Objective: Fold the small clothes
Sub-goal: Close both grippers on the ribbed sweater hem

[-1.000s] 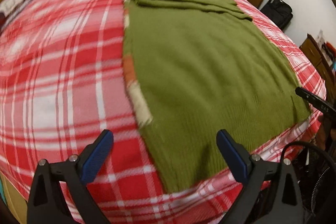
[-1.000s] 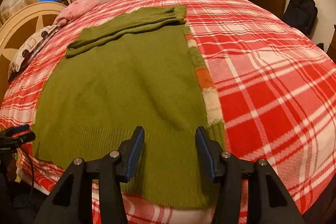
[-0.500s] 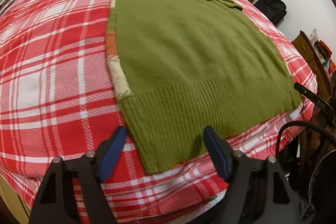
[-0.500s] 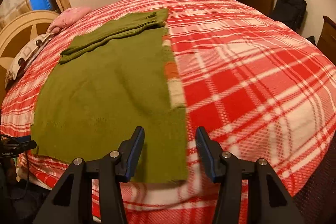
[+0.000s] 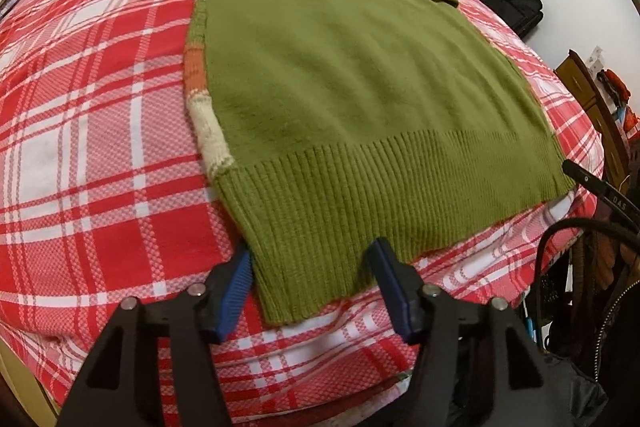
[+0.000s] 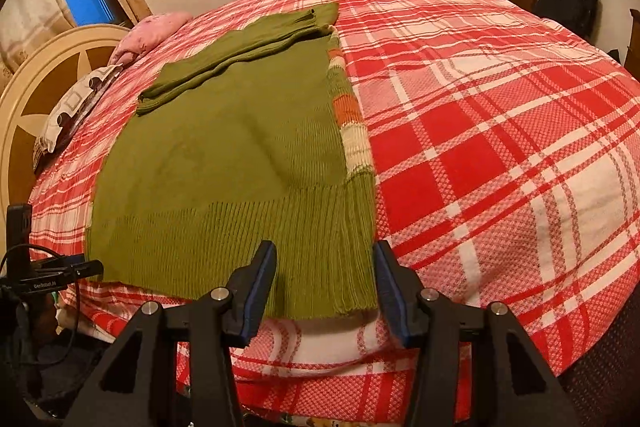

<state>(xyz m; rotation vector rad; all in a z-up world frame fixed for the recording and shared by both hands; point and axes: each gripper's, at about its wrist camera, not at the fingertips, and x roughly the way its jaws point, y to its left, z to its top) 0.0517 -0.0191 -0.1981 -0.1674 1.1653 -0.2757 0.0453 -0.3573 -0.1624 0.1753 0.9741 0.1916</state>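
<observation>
2 open tools (image 5: pixel 310 283) (image 6: pixel 325 281) straddling green sweater (image 5: pixel 360 99) (image 6: pixel 240 163) hem.

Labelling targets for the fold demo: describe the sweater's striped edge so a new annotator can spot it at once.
Start from the bed covered by the red and white plaid blanket. On it lies a flat olive-green knitted sweater with its sleeves folded across the far end. The striped edge is the narrow knitted band of orange, cream and green along one long side, the only part that is not plain olive.
</observation>
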